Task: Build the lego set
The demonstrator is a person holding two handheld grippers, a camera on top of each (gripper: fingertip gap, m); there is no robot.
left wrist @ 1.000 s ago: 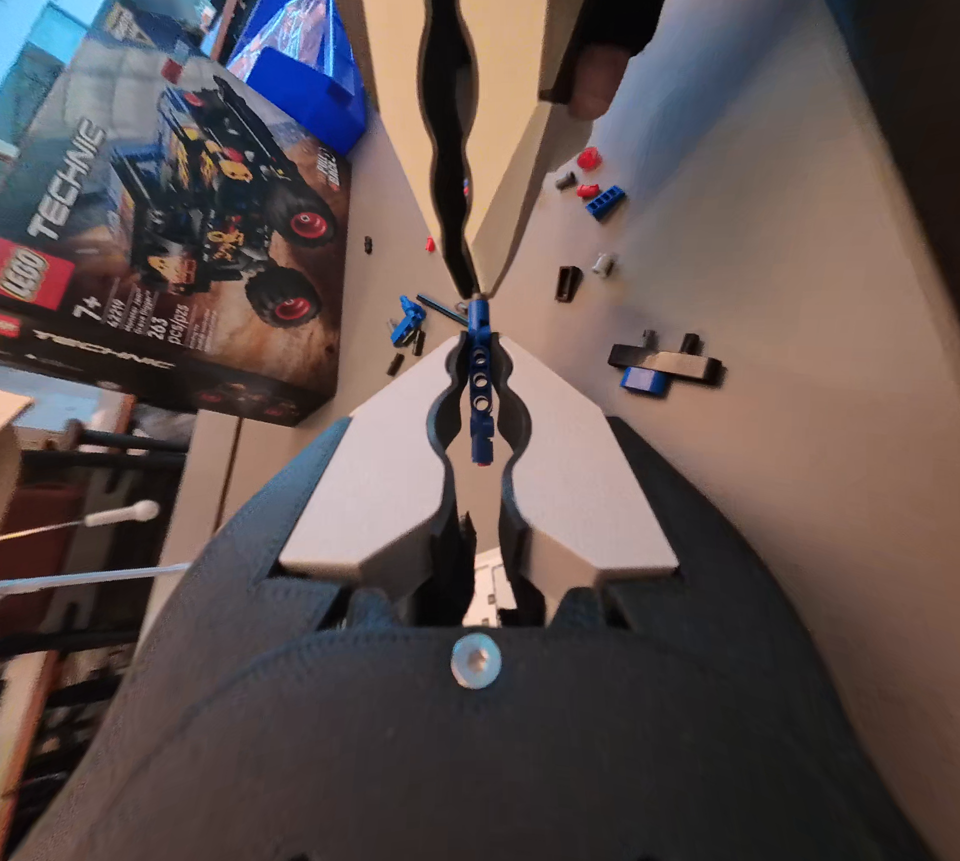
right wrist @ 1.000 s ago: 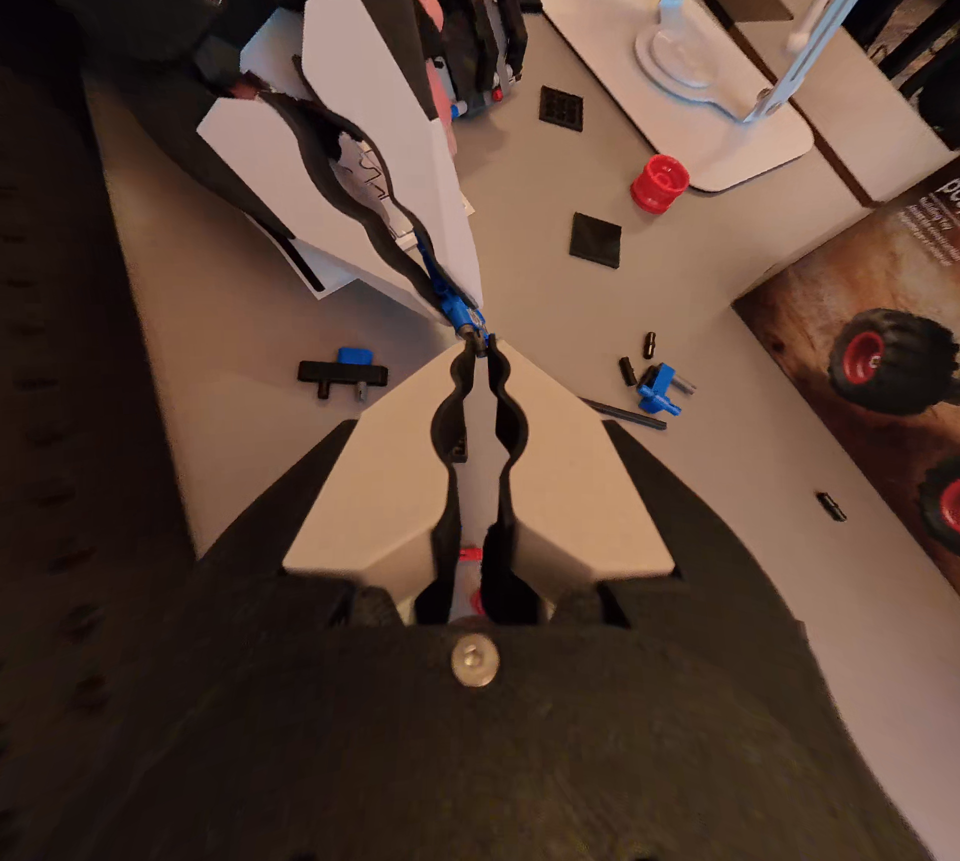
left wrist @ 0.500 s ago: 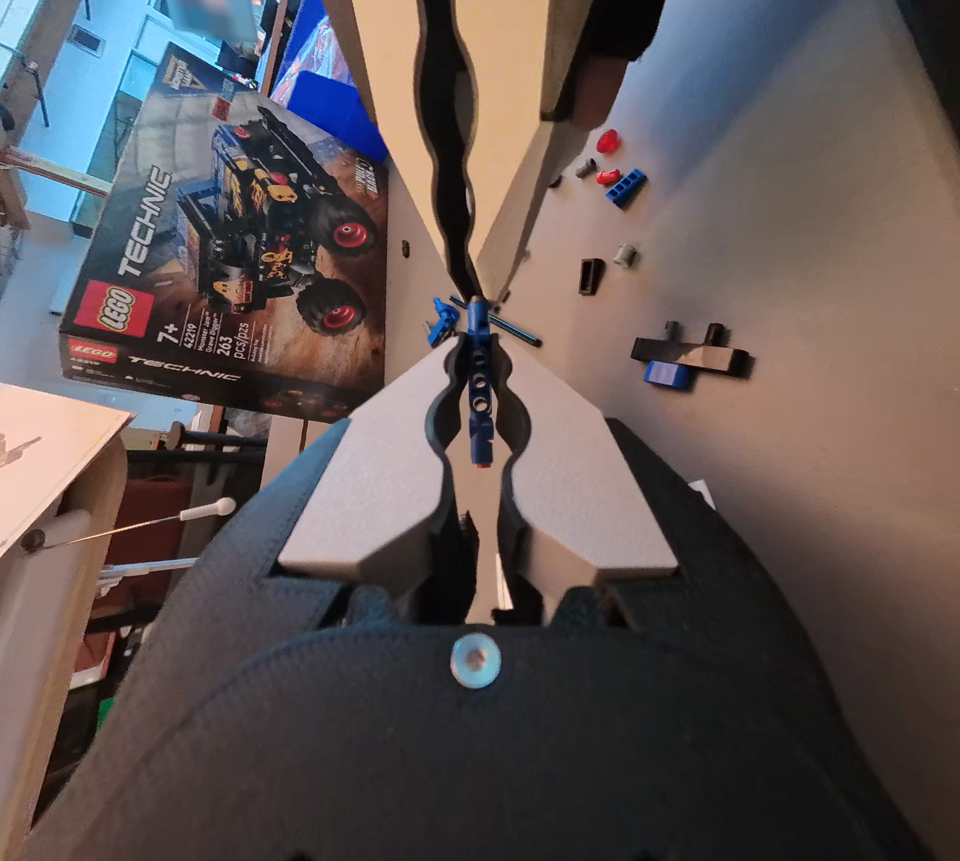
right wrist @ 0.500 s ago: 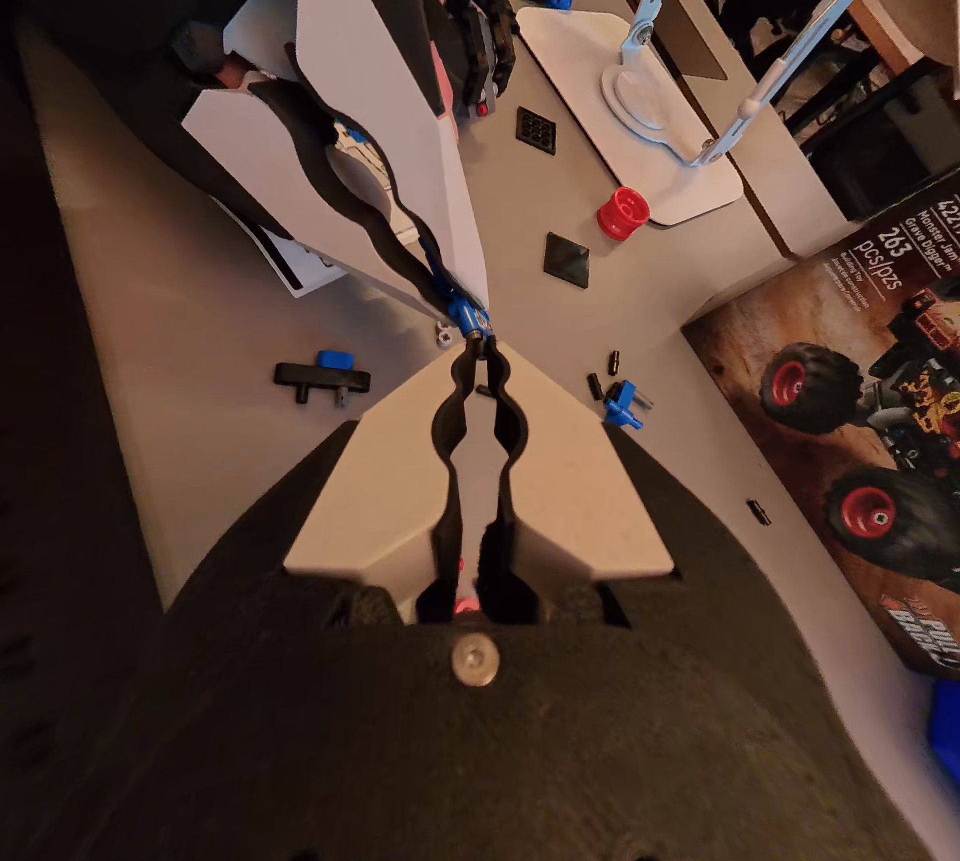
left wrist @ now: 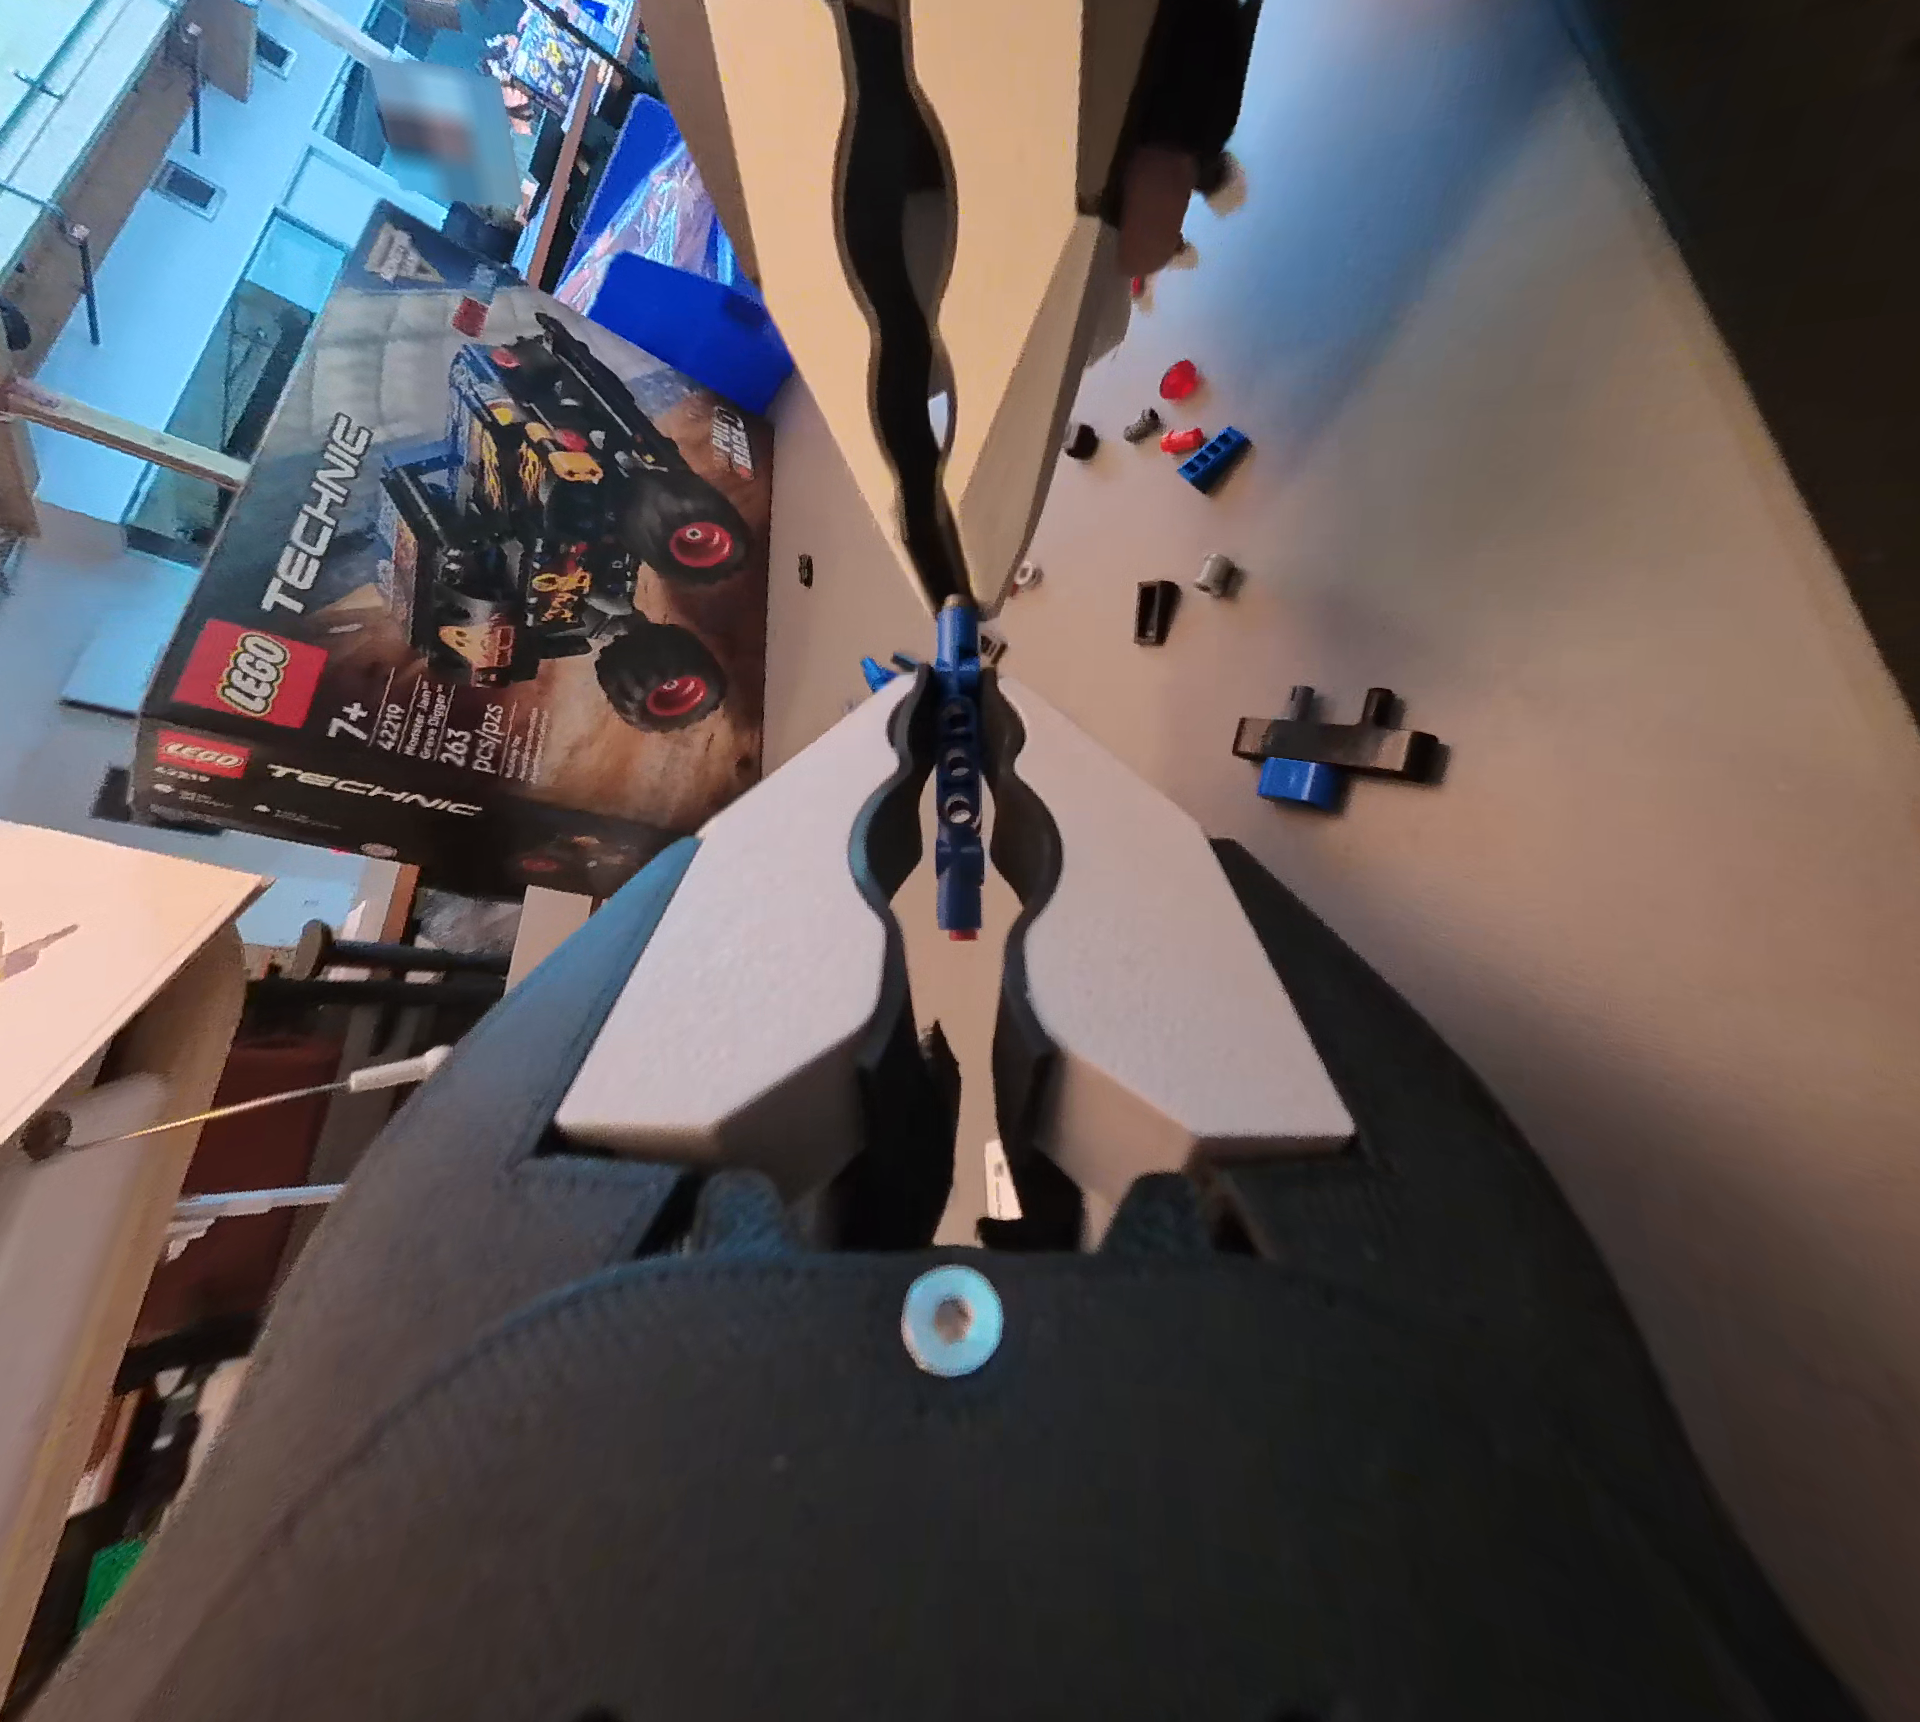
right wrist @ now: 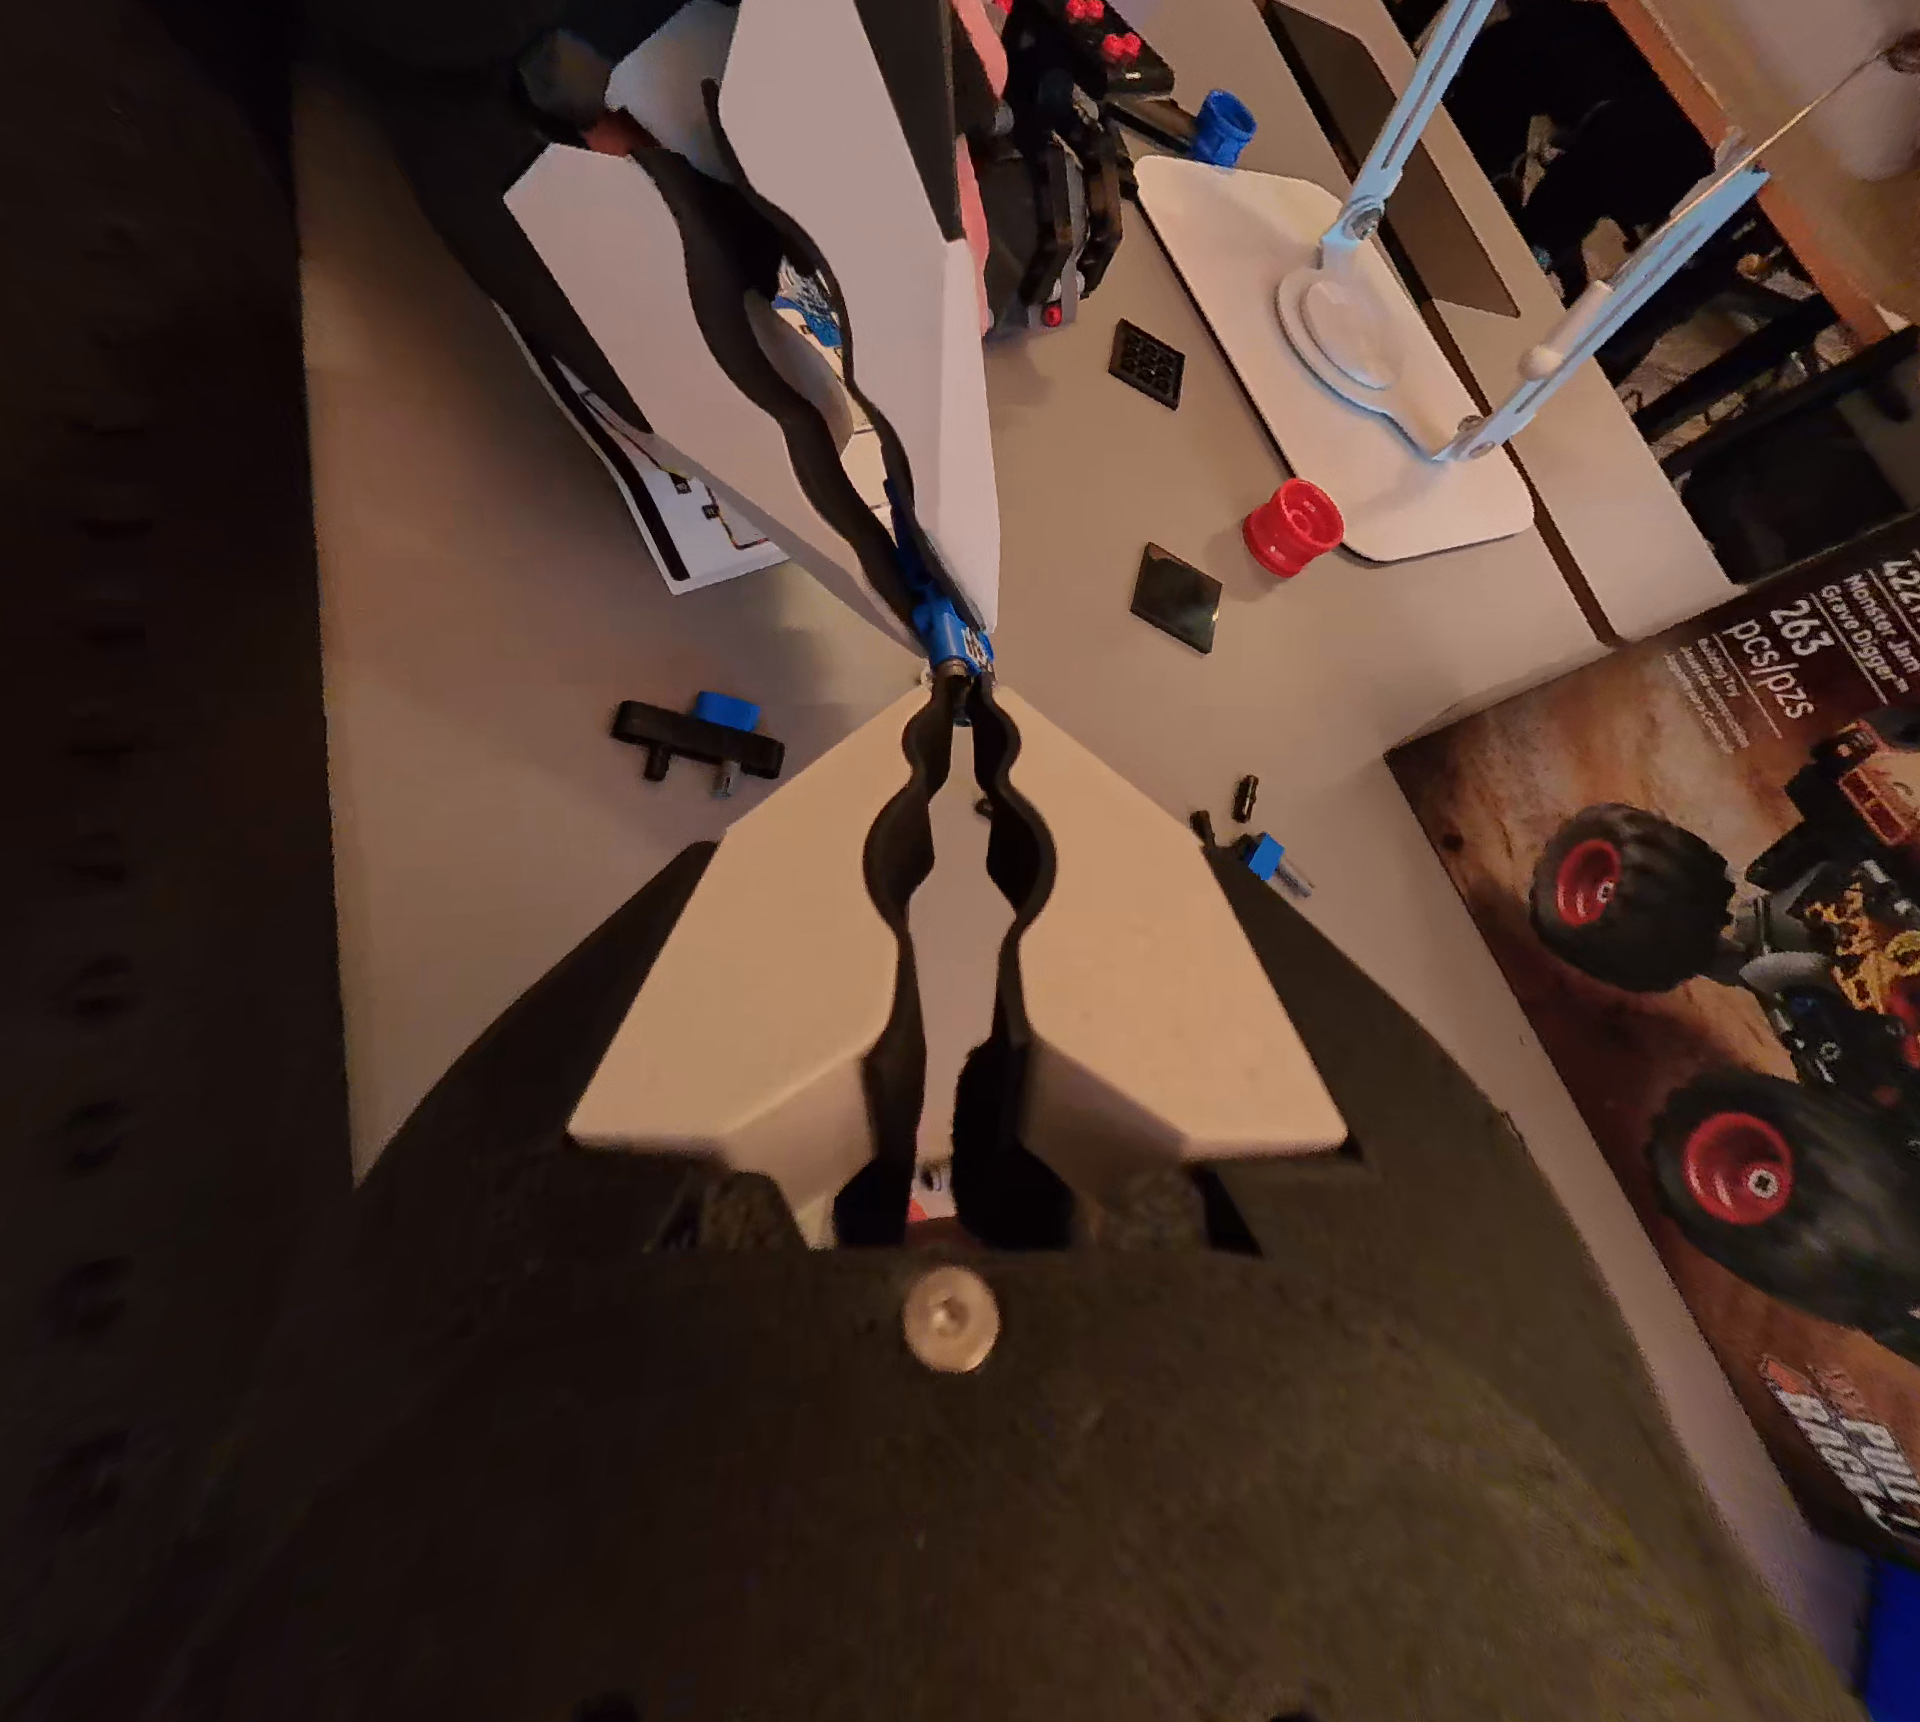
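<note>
The left claw (left wrist: 954,685) was clamped on a blue beam (left wrist: 957,784), a slim perforated piece that lay lengthwise between its fingers, with a red tip at its inner end and its outer end poking just past the fingertips. The right claw (right wrist: 961,701) met it tip to tip; its fingers were pinched nearly together on a small dark pin (right wrist: 954,693) that touched the outer end of the blue beam. In the left wrist view the right claw (left wrist: 951,576) came in from straight ahead.

Both claws hovered above the table (right wrist: 468,529). Left of the right claw lay a black connector (right wrist: 694,742) with a blue peg on it. Ahead and to the right of that claw sat a red wheel hub (right wrist: 1292,526) and a black square tile (right wrist: 1176,597), near the white lamp base (right wrist: 1351,342). Further right lay the set's box (right wrist: 1714,997), and just right of the claw's fingers were a small blue piece (right wrist: 1265,857) and black pins (right wrist: 1245,794). Beyond the left claw in that view stood a partly built black model (right wrist: 1049,145) with red studs, and an instruction sheet (right wrist: 665,477) lay under the left claw.
</note>
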